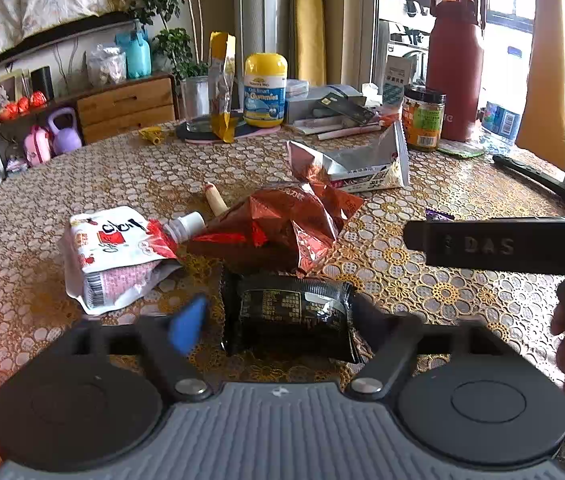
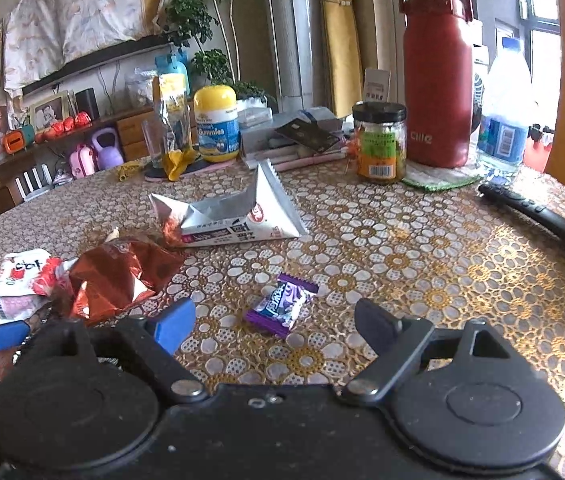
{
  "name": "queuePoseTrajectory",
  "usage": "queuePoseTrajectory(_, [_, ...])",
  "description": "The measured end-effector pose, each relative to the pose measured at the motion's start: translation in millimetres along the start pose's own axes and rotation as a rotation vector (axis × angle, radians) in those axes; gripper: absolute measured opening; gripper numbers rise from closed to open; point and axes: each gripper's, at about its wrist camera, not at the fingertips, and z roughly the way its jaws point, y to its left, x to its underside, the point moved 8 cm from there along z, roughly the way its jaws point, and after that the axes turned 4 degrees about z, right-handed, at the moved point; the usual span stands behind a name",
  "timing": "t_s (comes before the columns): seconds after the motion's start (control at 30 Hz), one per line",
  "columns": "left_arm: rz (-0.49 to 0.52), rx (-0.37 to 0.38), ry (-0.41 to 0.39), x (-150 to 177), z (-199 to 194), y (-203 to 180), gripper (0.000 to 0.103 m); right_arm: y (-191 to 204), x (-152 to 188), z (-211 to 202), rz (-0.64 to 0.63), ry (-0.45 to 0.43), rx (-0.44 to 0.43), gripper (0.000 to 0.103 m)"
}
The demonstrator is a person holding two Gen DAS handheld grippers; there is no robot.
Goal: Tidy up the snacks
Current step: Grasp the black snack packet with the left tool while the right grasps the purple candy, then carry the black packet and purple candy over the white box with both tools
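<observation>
Black snack packet [image 1: 292,316]: glossy plastic film. Red-brown bag [image 1: 282,228]: crinkled shiny foil. Silver bag [image 2: 226,216]: metallic foil inside. Purple candy [image 2: 282,305]: glossy wrapper. Tablecloth [image 2: 422,256]: smooth, lace-patterned. Maroon bottle [image 2: 438,80]: matt.

My view: round table [image 2: 422,248] under a gold and white lace-pattern cloth. At 10 o'clock, a low wooden cabinet [image 1: 126,106] with drawers along the wall. A leafy plant [image 2: 198,20] at 12 o'clock. Yellow curtains [image 1: 308,16] just right of it. Bright daylight from the window [image 2: 542,20] at 2 o'clock.
</observation>
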Motion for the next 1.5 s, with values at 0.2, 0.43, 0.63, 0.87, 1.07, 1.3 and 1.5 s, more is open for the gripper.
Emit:
queuePoseTrajectory(0.2, [0.003, 0.018, -0.008, 0, -2, -1, 0.057, 3, -4, 14, 0.006, 0.008, 0.012, 0.085])
queuePoseTrajectory(0.43, [-0.008, 0.031, -0.018, 1, -9, 1, 0.055, 5, -7, 26, -0.010, 0.030, 0.044, 0.064])
queuePoseTrajectory(0.63, [-0.016, 0.034, -0.041, -1, -23, 3, 0.053, 2, -6, 23, -0.026, 0.022, 0.099, 0.033])
queuePoseTrajectory(0.87, [-0.042, 0.025, -0.071, -2, -47, 11, 0.053, 1, -2, 13, -0.016, 0.010, 0.084, 0.022])
queuePoseTrajectory(1.07, [-0.070, 0.004, -0.096, -1, -75, 23, 0.053, 6, 8, -5, -0.012, 0.010, 0.063, 0.022])
queuePoseTrajectory(1.3, [-0.106, -0.028, -0.147, 0, -122, 42, 0.053, 23, 14, -45, -0.005, -0.013, 0.014, 0.022])
queuePoseTrajectory(1.5, [-0.128, -0.072, -0.178, 6, -156, 62, 0.053, 52, 14, -81, -0.027, -0.047, -0.051, 0.022])
